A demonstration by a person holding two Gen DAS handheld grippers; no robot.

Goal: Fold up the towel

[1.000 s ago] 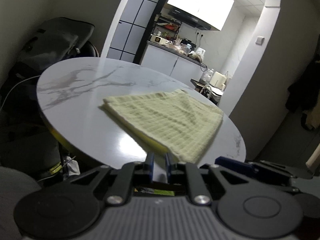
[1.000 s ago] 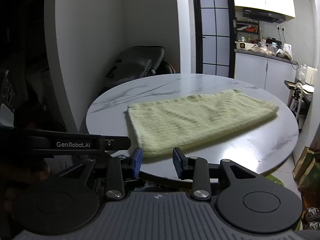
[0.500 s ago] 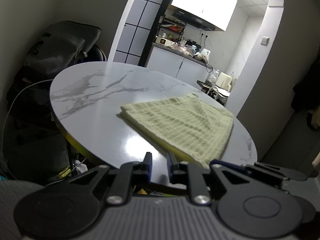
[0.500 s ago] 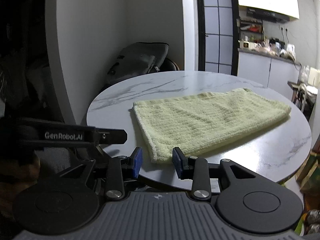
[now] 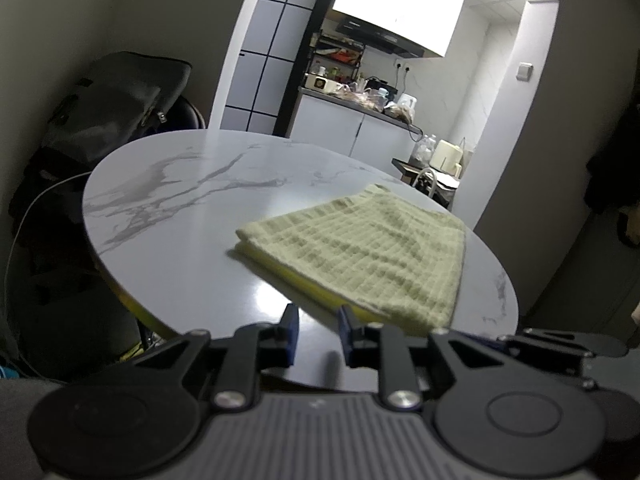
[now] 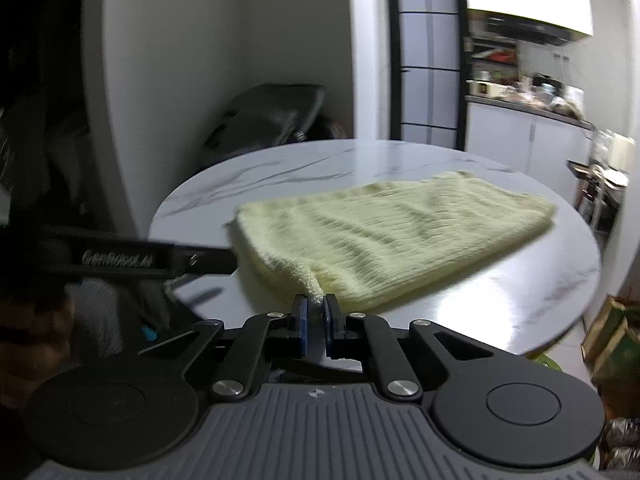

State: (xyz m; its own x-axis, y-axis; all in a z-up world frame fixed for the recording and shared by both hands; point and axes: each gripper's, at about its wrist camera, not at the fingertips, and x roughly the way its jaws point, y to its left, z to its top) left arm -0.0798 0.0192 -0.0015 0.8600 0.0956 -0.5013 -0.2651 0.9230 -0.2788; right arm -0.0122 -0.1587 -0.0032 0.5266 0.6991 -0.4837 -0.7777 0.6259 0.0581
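Note:
A pale yellow-green towel [image 5: 360, 248] lies folded on the round white marble table [image 5: 192, 200]; it also shows in the right wrist view [image 6: 400, 232]. My left gripper [image 5: 318, 324] is open and empty, just short of the towel's near edge. My right gripper [image 6: 315, 306] is shut on the towel's near corner, which is pulled up into a small peak between the blue pads [image 6: 302, 320]. The left gripper's black body [image 6: 132, 258] shows at the left of the right wrist view.
A dark bag on a chair [image 5: 120, 108] stands behind the table at the left. A kitchen counter with clutter [image 5: 360, 96] lies beyond an archway. The table's edge [image 6: 540, 332] curves close at the right, with bags on the floor [image 6: 616, 340] below.
My right gripper moved in and closed on the towel's near corner. My left gripper opened wider and moved closer to the towel's near edge.

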